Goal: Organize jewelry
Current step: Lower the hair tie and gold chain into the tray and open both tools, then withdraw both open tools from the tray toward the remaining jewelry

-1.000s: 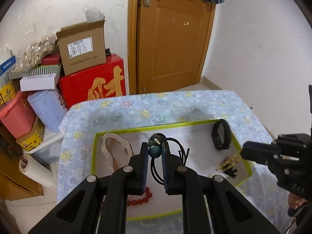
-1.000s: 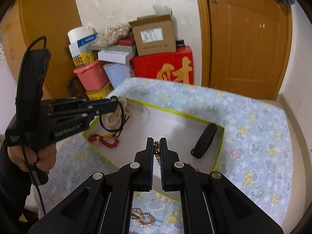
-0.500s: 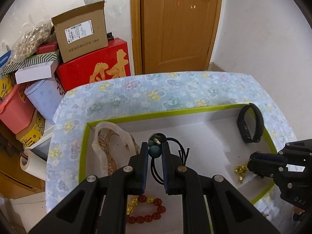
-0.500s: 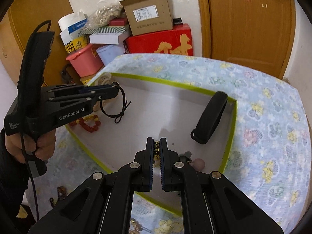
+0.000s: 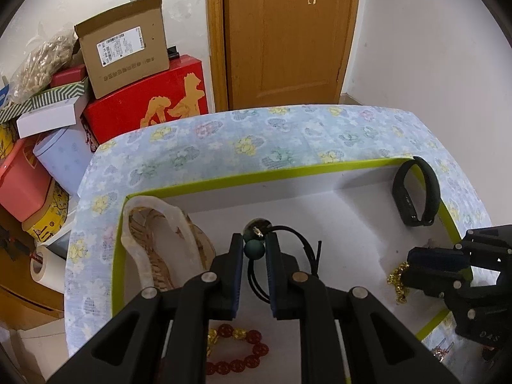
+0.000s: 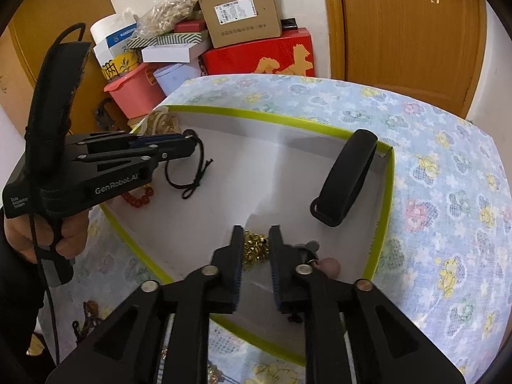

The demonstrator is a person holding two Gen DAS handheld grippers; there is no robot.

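Inside the green-rimmed tray (image 6: 385, 192), the right gripper (image 6: 255, 249), released around the gold chain (image 6: 254, 249), should lift straight clear, while the left gripper (image 5: 254, 249), clenched on the beaded black cord (image 5: 254, 249), lowers gently.

Two hand-held grippers are in view: the left one (image 5: 254, 246) and the right one (image 6: 255, 240). One shallow tray (image 5: 288, 172) with a green rim sits on one table (image 5: 256, 134). In the tray there is one black wristband (image 5: 416, 192), one red bead bracelet (image 5: 243, 352), one gold chain (image 6: 254, 249), one black cord necklace with beads (image 5: 254, 249) and one clear bag of jewelry (image 5: 160, 240). Beyond the table stand one brown cardboard box (image 5: 123, 54), one red box (image 5: 147, 108), one pink tub (image 5: 19, 182) and one door (image 5: 288, 38).
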